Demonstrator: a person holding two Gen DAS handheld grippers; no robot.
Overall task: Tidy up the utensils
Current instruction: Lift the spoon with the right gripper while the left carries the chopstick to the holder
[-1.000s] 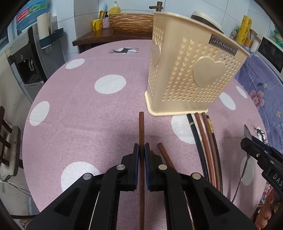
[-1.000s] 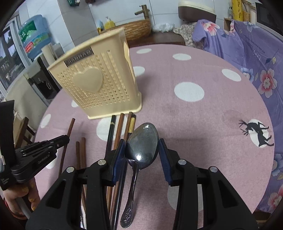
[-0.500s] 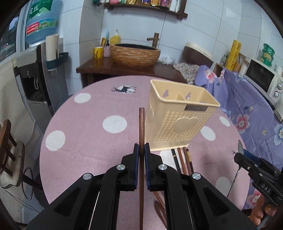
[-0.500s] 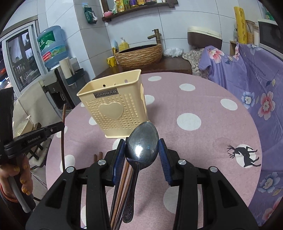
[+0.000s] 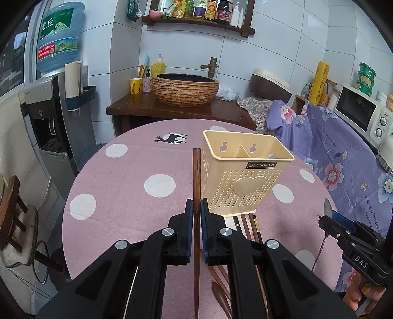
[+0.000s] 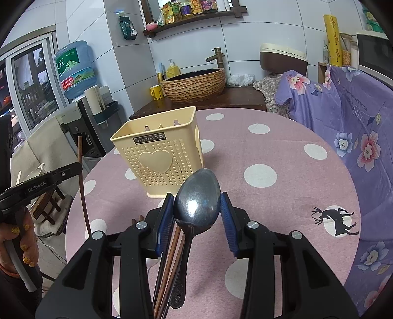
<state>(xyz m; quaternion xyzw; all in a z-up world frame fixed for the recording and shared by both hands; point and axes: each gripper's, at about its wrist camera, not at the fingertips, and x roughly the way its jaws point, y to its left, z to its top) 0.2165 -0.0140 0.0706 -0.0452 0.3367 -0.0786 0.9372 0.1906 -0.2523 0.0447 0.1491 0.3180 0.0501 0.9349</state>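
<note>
Both grippers [image 5: 196,211] [image 6: 197,203] hold utensils above table [image 5: 122,171]

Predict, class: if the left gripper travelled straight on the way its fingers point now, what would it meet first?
Probably the cream utensil holder. The left gripper, shut on a wooden chopstick, aims at its left wall; depth is unclear, so it might slip just past.

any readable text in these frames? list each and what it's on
"JIANHAO": plate on the cream utensil holder, also legible in the right wrist view.
"GenRobot.AI": side of the left gripper.
"DAS": side of the right gripper.
Water bottle label, shelf bottles and purple cloth print: too small or blurred.
</note>
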